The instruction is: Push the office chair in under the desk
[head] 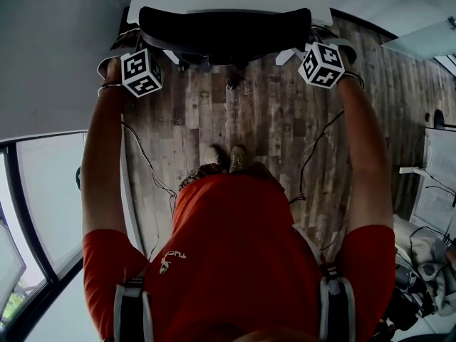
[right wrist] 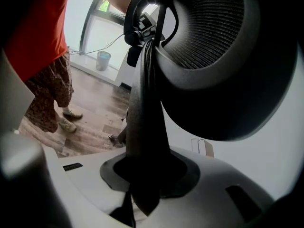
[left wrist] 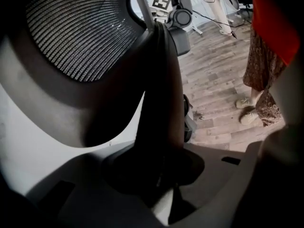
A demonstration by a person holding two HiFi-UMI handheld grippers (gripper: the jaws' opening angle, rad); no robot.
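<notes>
My left gripper (left wrist: 159, 175) sits at 6 o'clock. Its pale jaws are clamped on the dark side edge of the office chair (left wrist: 80, 32) back, which rises from between them toward 12. The mesh back fills 10 to 11 o'clock. A marker cube (left wrist: 161, 2) peeks out at 12. Wooden floor (left wrist: 213, 75) spreads from 1 to 3 o'clock, with a person's shoes (left wrist: 248, 110) at 3.

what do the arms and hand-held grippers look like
Short red sleeves leave the forearms bare; a thin band circles the left wrist. The left hand-held gripper and right hand-held gripper have pale moulded bodies with dark insets, each bearing a white cube printed with black square markers. Thin black cables trail from both.
</notes>
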